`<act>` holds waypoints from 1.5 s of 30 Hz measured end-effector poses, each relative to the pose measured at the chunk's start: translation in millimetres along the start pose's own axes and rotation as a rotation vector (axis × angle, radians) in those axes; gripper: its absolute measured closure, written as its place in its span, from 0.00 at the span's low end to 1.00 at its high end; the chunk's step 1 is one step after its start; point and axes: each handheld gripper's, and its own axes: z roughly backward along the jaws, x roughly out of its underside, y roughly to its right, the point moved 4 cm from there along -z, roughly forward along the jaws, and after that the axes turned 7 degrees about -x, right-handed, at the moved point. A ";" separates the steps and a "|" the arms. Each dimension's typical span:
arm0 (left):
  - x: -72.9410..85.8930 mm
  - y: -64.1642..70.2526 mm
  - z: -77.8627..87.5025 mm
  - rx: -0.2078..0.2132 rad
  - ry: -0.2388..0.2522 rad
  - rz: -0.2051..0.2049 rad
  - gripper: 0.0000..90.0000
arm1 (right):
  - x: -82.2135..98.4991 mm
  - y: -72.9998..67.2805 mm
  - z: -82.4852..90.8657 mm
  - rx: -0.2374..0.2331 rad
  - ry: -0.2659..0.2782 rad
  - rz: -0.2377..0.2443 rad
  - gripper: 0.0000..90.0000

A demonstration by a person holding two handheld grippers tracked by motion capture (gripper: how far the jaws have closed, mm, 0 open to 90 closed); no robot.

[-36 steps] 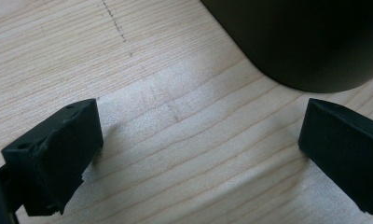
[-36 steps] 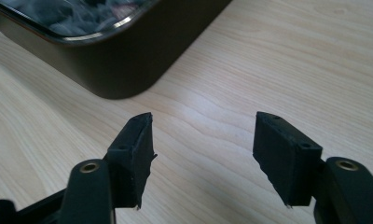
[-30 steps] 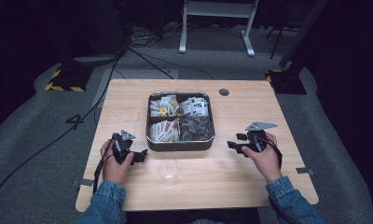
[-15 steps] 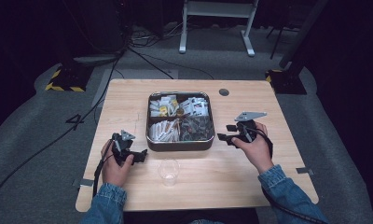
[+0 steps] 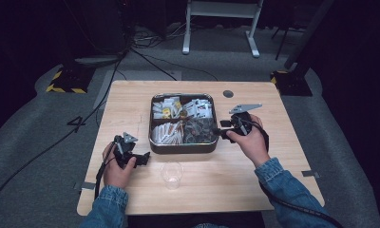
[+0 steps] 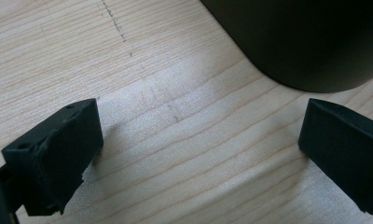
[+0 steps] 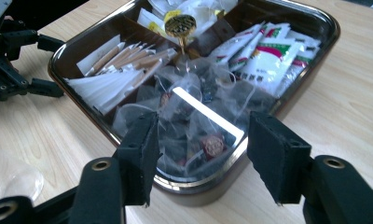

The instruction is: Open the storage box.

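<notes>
Hovering right claw (image 7: 201,154) above tea tin (image 7: 310,28)

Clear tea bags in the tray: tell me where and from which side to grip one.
Take a tea bag by its loose upper mesh, coming from above over the tray rim: the bags lie heaped below the wall. The right hand-held gripper hangs open just above them.
</notes>
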 end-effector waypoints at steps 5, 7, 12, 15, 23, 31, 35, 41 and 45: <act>-0.1 0.1 -0.1 0.000 0.000 0.001 0.00 | -12.3 -3.8 -8.5 0.017 -0.030 0.039 0.51; -0.2 0.2 -0.2 0.001 0.001 0.002 0.00 | -16.7 -5.2 -13.2 0.015 -0.032 0.045 0.51; -0.4 0.6 -0.4 0.002 0.000 0.007 0.00 | -26.7 -5.6 -27.7 0.023 -0.037 0.053 0.46; -0.3 0.5 -0.4 0.002 -0.001 0.005 0.00 | -31.2 -2.5 -37.3 0.061 -0.041 0.051 0.39; -0.3 0.5 -0.4 0.002 -0.001 0.005 0.00 | -44.3 2.5 -63.1 0.030 -0.009 0.000 0.41; -0.2 0.5 -0.3 0.002 0.000 0.005 0.00 | -46.9 7.3 -81.9 0.020 -0.028 -0.039 0.46; -0.3 0.4 -0.3 0.001 0.000 0.003 0.00 | -49.6 7.9 -89.1 0.020 -0.014 -0.028 0.49; -0.2 0.5 -0.3 0.002 0.000 0.005 0.00 | -54.7 2.8 -105.1 0.019 -0.016 0.011 0.51; -0.2 0.5 -0.4 0.002 0.000 0.005 0.00 | -56.0 -0.5 -115.6 0.033 -0.026 0.035 0.51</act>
